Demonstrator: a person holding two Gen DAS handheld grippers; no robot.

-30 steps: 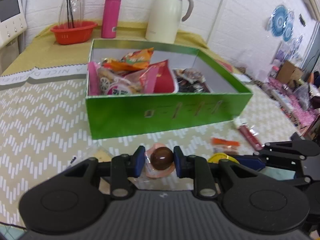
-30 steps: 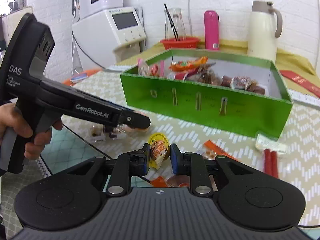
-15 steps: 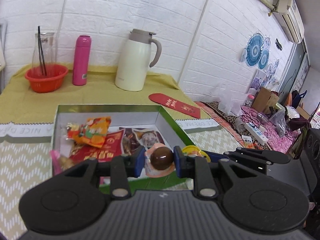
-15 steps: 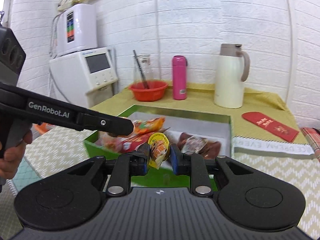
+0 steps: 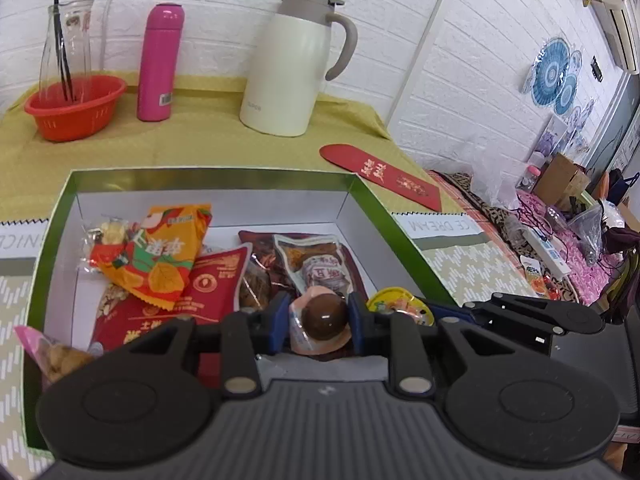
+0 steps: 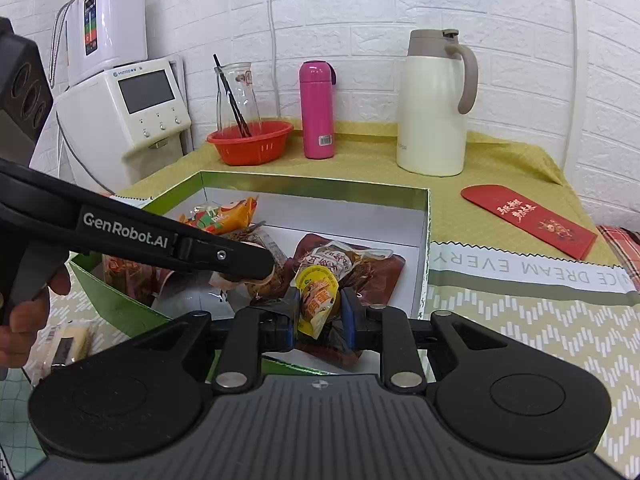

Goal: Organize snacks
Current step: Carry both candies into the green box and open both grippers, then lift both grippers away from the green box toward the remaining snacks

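White brick walls close off the far side of a worktop (image 6: 520, 312) covered by a yellow-green cloth at the back and a zigzag-patterned mat nearer. On the cloth stand a cream thermal jug with a taupe handle (image 5: 292, 64), a slim pink flask (image 5: 160, 62) and, at far left, a red plastic basket (image 5: 74, 106) holding a glass carafe; a red paper envelope (image 6: 528, 220) lies flat to the right. At the centre sits an open green cardboard box with a white interior (image 5: 384, 216), holding an orange snack packet (image 5: 160, 256), a red pouch (image 5: 216, 284) and dark brown wrapped snacks (image 6: 352, 268).

The left hand-held gripper (image 5: 320, 320) hovers over the near part of the box, its blue pads clamped on a pink jelly cup with a dark brown dome (image 5: 322, 318). The right hand-held gripper (image 6: 320, 308) hangs just beside it to the right, also above the box, pinching a small yellow-lidded cup snack (image 6: 318, 294) tilted between its pads. A person's hand (image 6: 28, 312) grips the left tool's handle.
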